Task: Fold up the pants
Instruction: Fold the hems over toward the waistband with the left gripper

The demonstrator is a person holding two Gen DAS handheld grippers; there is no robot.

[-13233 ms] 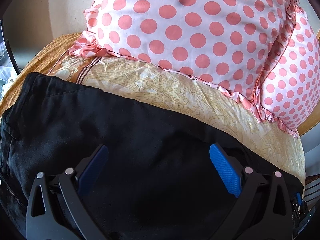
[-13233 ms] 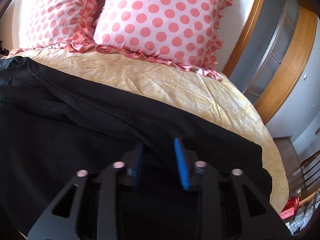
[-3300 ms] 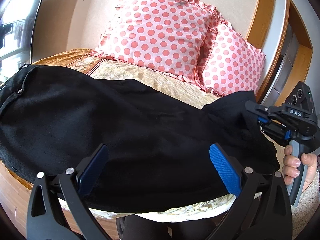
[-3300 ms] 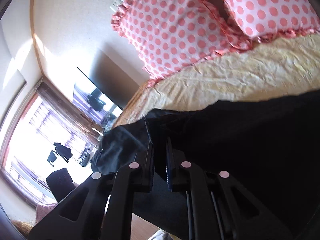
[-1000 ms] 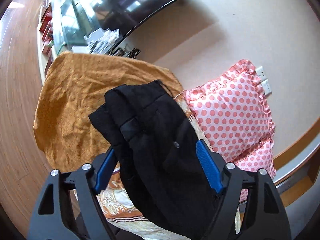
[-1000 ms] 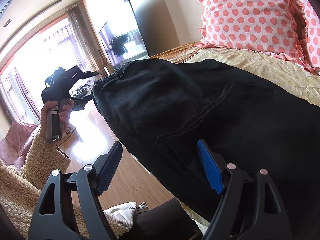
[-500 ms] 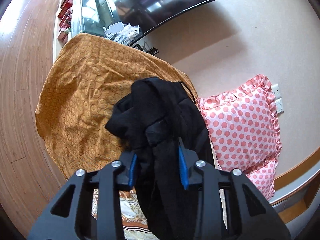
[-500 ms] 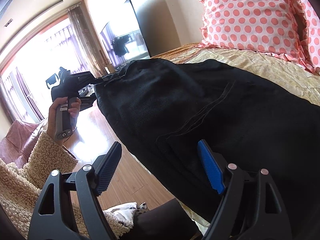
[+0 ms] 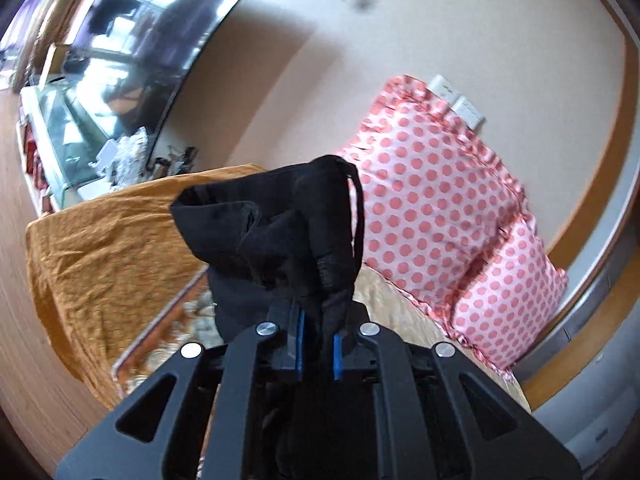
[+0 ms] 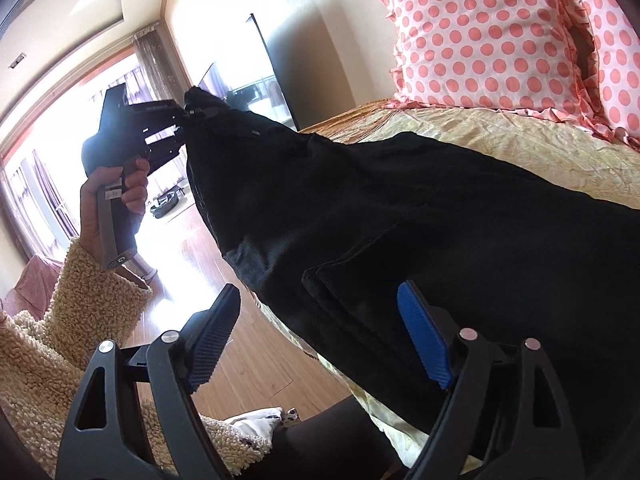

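The black pants (image 10: 420,216) lie across the bed, one end lifted off it at the left. My left gripper (image 9: 316,344) is shut on that bunched end of the pants (image 9: 280,232) and holds it up in the air; it also shows in the right wrist view (image 10: 182,120), held in a hand. My right gripper (image 10: 320,332) is open and empty, its blue pads either side of the pants' folded edge at the bed's near side.
Two pink polka-dot pillows (image 9: 432,216) (image 10: 488,36) stand at the headboard on a cream bedspread (image 10: 520,144). An orange cover (image 9: 104,248) hangs over the bed's left end. A TV (image 9: 152,20) and glass cabinet stand beyond. Wood floor (image 10: 248,360) lies below.
My left gripper has closed fully on the pants' end and lifted it higher off the bed. My right gripper stays open and has hardly moved.
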